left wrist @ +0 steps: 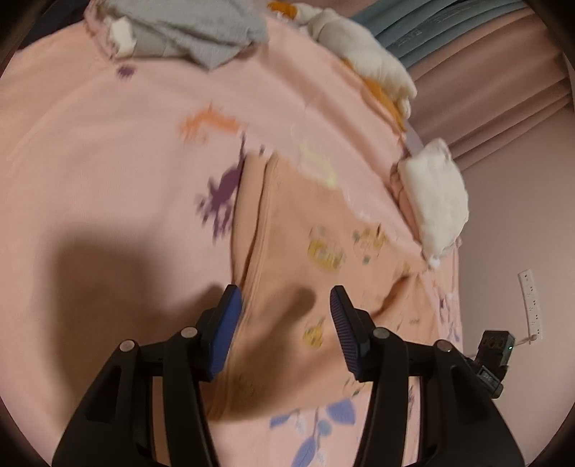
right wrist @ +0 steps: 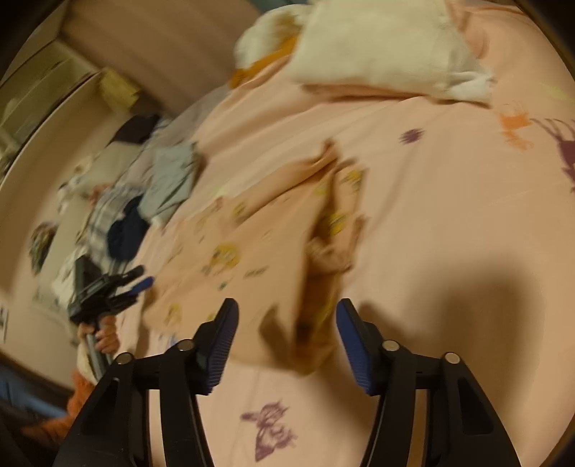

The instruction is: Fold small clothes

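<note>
Between the parted blue pads of the left gripper (left wrist: 285, 316), nothing held; peach garment (left wrist: 323, 230) lies flat just beyond on the pink bedsheet (left wrist: 90, 143). Right gripper (right wrist: 287, 330) likewise spread and empty, over the garment's near edge. Far off: white folded pile (left wrist: 435, 194), grey cloth (left wrist: 201, 32).

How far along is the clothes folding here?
Done: folded white pieces sit stacked at the bed's edge. In hand: a peach printed garment lies partly folded, with the left gripper and right gripper open above it, gripping nothing. Left: a loose heap of clothes waits unfolded.
</note>
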The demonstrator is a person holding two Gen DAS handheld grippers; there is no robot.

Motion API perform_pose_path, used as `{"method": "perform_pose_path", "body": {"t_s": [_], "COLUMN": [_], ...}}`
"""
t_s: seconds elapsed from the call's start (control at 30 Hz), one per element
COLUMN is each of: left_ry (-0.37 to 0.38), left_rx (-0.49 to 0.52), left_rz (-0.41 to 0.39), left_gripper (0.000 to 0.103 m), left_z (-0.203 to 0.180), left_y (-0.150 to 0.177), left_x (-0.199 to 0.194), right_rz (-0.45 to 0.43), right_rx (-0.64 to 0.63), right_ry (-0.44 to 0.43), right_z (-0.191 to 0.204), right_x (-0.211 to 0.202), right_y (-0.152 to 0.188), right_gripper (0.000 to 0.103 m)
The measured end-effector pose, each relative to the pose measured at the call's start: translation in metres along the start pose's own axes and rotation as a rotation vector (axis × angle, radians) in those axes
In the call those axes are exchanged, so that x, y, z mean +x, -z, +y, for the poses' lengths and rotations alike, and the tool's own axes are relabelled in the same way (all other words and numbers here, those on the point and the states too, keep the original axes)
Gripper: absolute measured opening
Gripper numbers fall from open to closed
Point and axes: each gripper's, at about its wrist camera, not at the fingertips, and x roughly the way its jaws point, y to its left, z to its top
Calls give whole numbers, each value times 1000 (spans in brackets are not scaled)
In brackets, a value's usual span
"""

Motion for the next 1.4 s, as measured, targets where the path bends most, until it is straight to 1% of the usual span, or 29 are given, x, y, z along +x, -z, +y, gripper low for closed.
{"method": "perform_pose_path", "body": {"t_s": [0.03, 0.07, 0.1, 0.13, 0.17, 0.2, 0.23, 0.3, 0.37, 0.47, 0.53, 0.6, 0.63, 0.7, 0.73, 0.77, 0.87, 0.9, 0.93, 1.0, 1.07, 1.1, 1.13, 1.17, 1.2, 1.23, 1.3, 1.33, 1.4], "left_ry": [-4, -3, 12, 30, 62, 65, 44, 2, -49, -85, -97, -157, -167, -158, -173, -196, -237, -246, -278, -294, -253, -211, -163, -126, -95, -62, 27, 47, 22], "left_rx": [3, -6, -25, -40, -61, -65, -53, -5, 63, 102, 100, 110, 111, 101, 108, 118, 123, 108, 98, 112, 123, 126, 131, 134, 137, 144, 154, 135, 101], "left_rz": [3, 15, 38, 57, 73, 71, 70, 74, 73, 53, 57, 45, 42, 51, 45, 29, 19, 7, -14, -31, -48, -68, -95, -113, -129, -139, -86, -63, -49], "left_gripper": [51, 50, 49, 49, 47, 40, 35, 20, 16, 14, 13, 13, 13, 13, 13, 13, 13, 10, 7, 8, 8, 9, 13, 27, 48, 53, 55, 53, 53], "left_z": [1, 5, 7, 7, 11, 9, 8, 4, -2, -3, -1, 2, 3, 9, 9, 10, 16, 20, 24, 23, 14, 6, -4, -14, -23, -33, -48, -51, -50], "left_y": [3, 8, 11, 13, 16, 15, 16, 19, 21, 24, 21, 19, 17, 17, 17, 18, 16, 15, 14, 10, 2, -2, -8, -12, -18, -24, -42, -51, -65], "left_x": [0, 1, 3, 4, 5, 7, 8, 4, 3, -3, 0, 0, 1, -3, -6, -11, -22, -27, -33, -38, -42, -43, -44, -43, -40, -34, -10, 3, 24], "right_rz": [7, 29, 40, 50, 50, 56, 68, 87, 94, 90, 99, 102, 92, 60, 36, 29, 48, 61, 97, 139, 126, 111, 90, 65, 53, 30, -19, -49, -73], "right_rx": [-17, -45, -54, -65, -72, -77, -88, -99, -86, -61, -76, -106, -109, -86, -71, -70, -81, -87, -94, -95, -65, -69, -81, -83, -79, -70, -51, -23, 23], "right_ry": [-6, 21, 33, 40, 27, 15, 8, 35, 32, 9, 31, 55, 61, 18, -32, -42, 14, 45, 98, 153, 173, 214, 273, 308, 305, 288, 260, 252, 223], "right_z": [4, 9, 13, 15, 16, 16, 16, 15, 10, 6, 10, 16, 17, 16, 13, 11, 9, 9, 9, 6, 6, 8, 12, 16, 18, 21, 28, 27, 25], "right_x": [4, 12, 16, 22, 25, 26, 28, 31, 31, 24, 26, 27, 25, 18, 11, 6, 2, 4, 9, 13, 7, 4, 0, -3, -4, -5, -3, -2, 4], "right_y": [0, 3, 2, 5, 7, 9, 16, 24, 34, 34, 35, 33, 32, 31, 31, 31, 34, 36, 38, 41, 38, 34, 27, 15, 9, -1, -19, -28, -35], "right_gripper": [47, 34, 8, 7, 7, 7, 7, 7, 6, 6, 6, 6, 6, 6, 6, 6, 5, 5, 5, 5, 5, 5, 7, 9, 10, 10, 14, 21, 31]}}
